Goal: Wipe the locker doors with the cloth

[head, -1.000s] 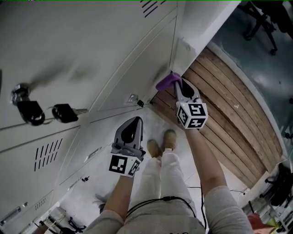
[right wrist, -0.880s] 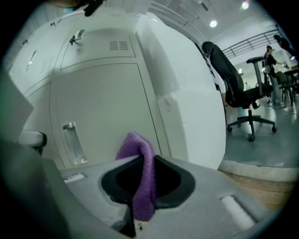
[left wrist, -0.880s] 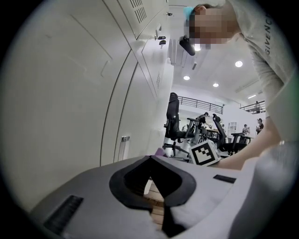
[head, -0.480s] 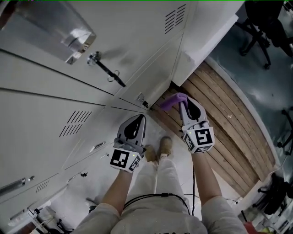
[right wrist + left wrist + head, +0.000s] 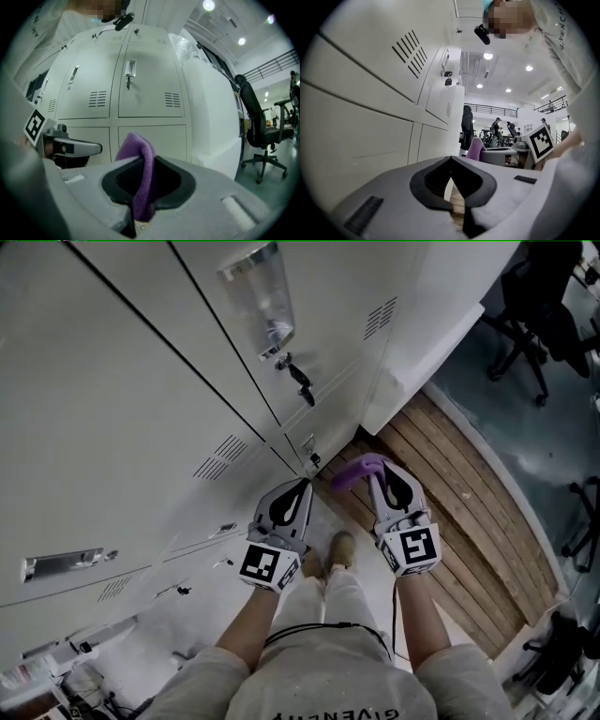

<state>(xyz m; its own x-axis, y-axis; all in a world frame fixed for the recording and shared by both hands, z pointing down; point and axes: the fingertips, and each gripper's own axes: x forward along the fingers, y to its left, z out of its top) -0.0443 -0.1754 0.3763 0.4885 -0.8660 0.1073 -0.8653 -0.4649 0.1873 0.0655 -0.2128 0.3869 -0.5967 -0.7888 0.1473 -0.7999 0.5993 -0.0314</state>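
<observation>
A purple cloth is pinched in my right gripper, which is shut on it and held a short way off the lockers. Grey locker doors with vent slots and a key in a lock fill the left of the head view. My left gripper is shut with nothing in it, close beside a lower locker door. From the left gripper view the cloth shows past the jaws, at the right gripper's tip.
A white pillar stands at the lockers' right end. Wooden floor planks run below, with the person's feet on a pale floor. Black office chairs stand further right.
My head view has tilted up, showing more upper locker doors. Both grippers have dropped lower in view, and the right gripper with the cloth has come away from the locker corner.
</observation>
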